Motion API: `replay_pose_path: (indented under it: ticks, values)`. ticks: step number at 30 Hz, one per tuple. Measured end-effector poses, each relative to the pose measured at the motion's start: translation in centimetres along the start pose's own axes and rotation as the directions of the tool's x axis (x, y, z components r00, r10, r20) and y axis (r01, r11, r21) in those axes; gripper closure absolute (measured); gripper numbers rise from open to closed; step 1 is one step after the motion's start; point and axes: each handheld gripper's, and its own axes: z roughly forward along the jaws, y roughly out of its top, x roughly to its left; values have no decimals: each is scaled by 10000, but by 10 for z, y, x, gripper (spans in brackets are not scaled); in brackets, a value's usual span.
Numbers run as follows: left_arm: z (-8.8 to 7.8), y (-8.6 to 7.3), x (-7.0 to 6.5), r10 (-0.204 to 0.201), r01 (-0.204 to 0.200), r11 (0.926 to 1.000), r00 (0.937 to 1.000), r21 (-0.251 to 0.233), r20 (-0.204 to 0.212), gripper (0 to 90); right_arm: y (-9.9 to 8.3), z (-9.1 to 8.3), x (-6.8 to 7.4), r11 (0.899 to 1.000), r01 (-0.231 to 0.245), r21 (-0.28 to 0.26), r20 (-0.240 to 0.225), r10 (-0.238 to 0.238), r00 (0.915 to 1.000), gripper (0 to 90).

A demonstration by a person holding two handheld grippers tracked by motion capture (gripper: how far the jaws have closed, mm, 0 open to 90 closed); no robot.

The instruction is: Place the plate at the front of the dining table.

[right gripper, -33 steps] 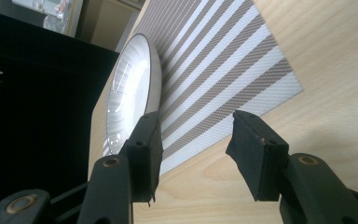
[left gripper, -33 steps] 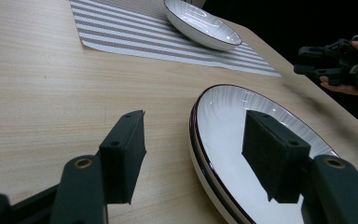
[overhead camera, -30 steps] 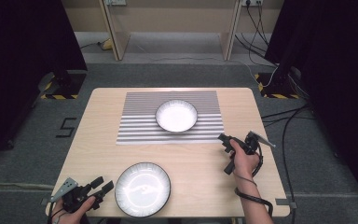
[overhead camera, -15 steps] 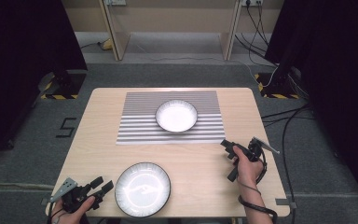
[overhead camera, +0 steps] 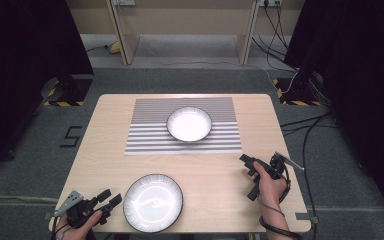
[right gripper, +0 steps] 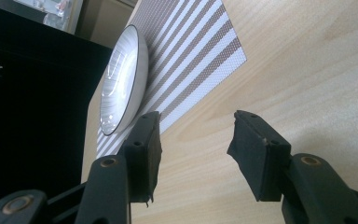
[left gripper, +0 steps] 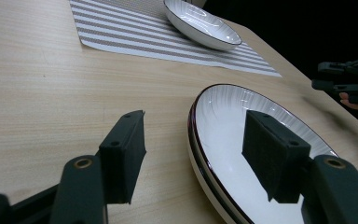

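At the near edge of the wooden table, around 7 o'clock from its middle, the left gripper sits in the person's left hand with its jaws spread apart and nothing between them. In the left gripper view one jaw hangs over bare wood and the other over the rim of the near plate, so the rim lies in the gap; whether either pad touches it I cannot tell. That near plate, white with a dark rim, rests at about 6 o'clock on the table, just beside the left gripper.

At about 4 o'clock the right gripper, held in the right hand, is over bare wood, well apart from both dishes. Its jaws stand apart too, empty, as the right gripper view shows.

Farther off, toward 12 o'clock, a striped placemat lies flat, and a white bowl with a thin dark rim stands on it, right of the mat's centre.
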Motion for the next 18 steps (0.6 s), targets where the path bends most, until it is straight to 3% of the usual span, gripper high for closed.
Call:
replay_pose_path:
  ticks: [18]
  values:
    - [0, 0, 0, 12, -12, 10000, 10000, -31, -43, 384, -15, -23, -7, 9998, 205, -14, -89, -206, 9997, 511]
